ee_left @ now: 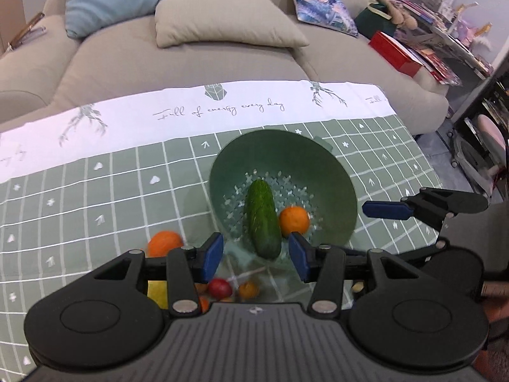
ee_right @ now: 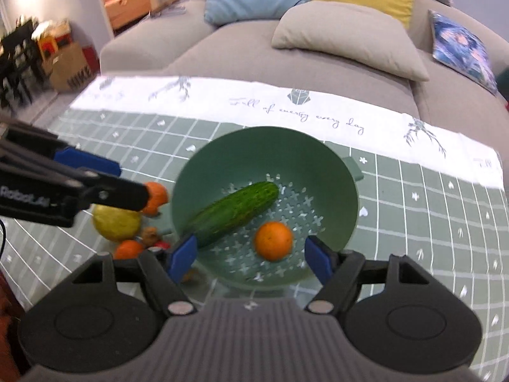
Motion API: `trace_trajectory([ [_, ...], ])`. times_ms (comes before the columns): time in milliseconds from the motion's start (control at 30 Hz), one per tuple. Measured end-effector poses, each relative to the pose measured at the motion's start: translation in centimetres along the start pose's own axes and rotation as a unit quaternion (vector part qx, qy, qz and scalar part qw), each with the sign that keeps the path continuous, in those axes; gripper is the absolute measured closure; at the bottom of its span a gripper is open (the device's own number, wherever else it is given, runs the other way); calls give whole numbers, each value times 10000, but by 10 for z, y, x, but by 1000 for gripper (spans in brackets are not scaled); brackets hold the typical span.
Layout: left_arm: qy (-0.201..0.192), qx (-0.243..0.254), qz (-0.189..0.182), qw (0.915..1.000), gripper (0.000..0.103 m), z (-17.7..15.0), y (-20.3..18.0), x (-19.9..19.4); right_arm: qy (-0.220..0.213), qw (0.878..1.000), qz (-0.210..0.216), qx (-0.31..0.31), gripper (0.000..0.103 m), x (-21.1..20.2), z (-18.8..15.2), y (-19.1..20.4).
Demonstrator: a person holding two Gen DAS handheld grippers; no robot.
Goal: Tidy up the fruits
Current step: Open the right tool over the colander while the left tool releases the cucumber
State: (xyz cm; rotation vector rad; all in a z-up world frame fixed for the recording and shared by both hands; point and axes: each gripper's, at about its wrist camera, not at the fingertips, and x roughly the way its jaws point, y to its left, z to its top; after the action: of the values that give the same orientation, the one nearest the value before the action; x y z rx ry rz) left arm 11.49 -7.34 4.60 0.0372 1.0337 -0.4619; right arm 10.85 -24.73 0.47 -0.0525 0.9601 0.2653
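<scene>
Both fingers pairs [ee_left: 256, 256] [ee_right: 251, 259] spread empty above green colander [ee_right: 222, 152] (cucumber [ee_right: 233, 211], orange [ee_right: 273, 240] inside).

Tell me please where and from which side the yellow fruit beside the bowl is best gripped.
Probably across its widest middle, coming from above. The yellow fruit is round and sits on the tablecloth, crowded by oranges and small fruits at its sides, with the green bowl close by, so only the top is free. The left gripper, already open, is nearest.
</scene>
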Motion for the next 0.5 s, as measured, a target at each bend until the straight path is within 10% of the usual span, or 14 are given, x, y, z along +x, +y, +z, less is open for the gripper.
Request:
trace_trajectory([
  [500, 812, 38, 299, 9962, 46, -111, 34, -22, -4, 9961, -36, 879, 32, -16, -74, 28],
])
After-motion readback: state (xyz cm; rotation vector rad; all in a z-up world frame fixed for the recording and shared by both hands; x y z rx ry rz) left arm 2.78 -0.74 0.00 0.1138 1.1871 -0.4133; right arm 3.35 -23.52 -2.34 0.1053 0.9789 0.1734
